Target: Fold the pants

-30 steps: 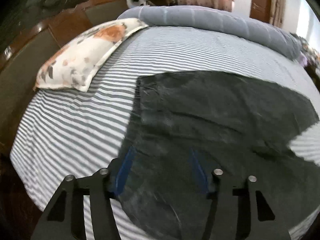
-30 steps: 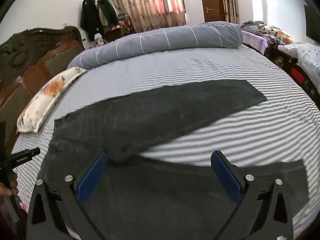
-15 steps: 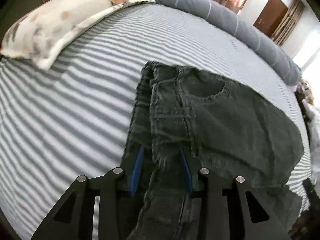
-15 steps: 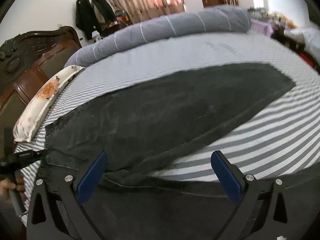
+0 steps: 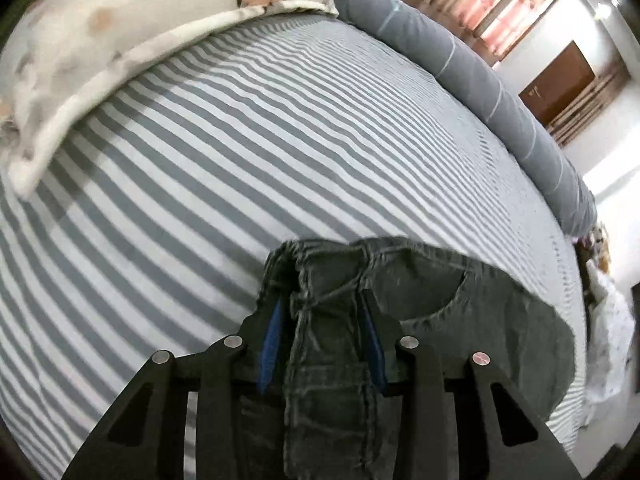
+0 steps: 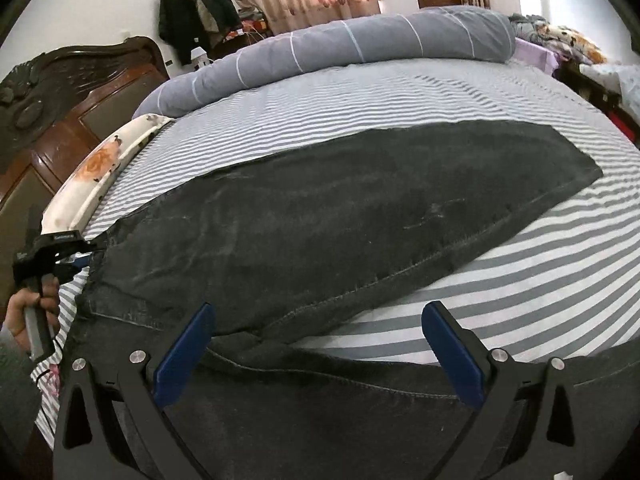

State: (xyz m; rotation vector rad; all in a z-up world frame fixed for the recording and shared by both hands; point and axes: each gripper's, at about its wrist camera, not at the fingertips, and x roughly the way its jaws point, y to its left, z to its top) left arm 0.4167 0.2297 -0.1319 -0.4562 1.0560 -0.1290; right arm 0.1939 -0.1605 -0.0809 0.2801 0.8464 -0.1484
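Dark grey jeans (image 6: 340,220) lie flat on the striped bed, one leg stretching to the right. In the left wrist view their bunched waistband (image 5: 328,276) fills the gap between the blue pads (image 5: 270,344) of my left gripper (image 5: 320,304), which is shut on it at the pants' left end. The right wrist view shows that same left gripper (image 6: 76,252) at the waist corner, held by a person's hand (image 6: 24,312). My right gripper (image 6: 318,312) hangs open and wide just above the crotch area, with cloth below the fingers but none pinched.
A floral pillow (image 5: 120,40) lies at the bed's left side by the dark wooden headboard (image 6: 60,100). A rolled grey duvet (image 6: 340,48) runs along the far edge. Bare striped sheet (image 6: 540,260) shows to the right of the leg.
My left gripper has travelled along the pants to the waistband and its jaws have narrowed onto the bunched cloth. My right gripper has sunk closer to the jeans.
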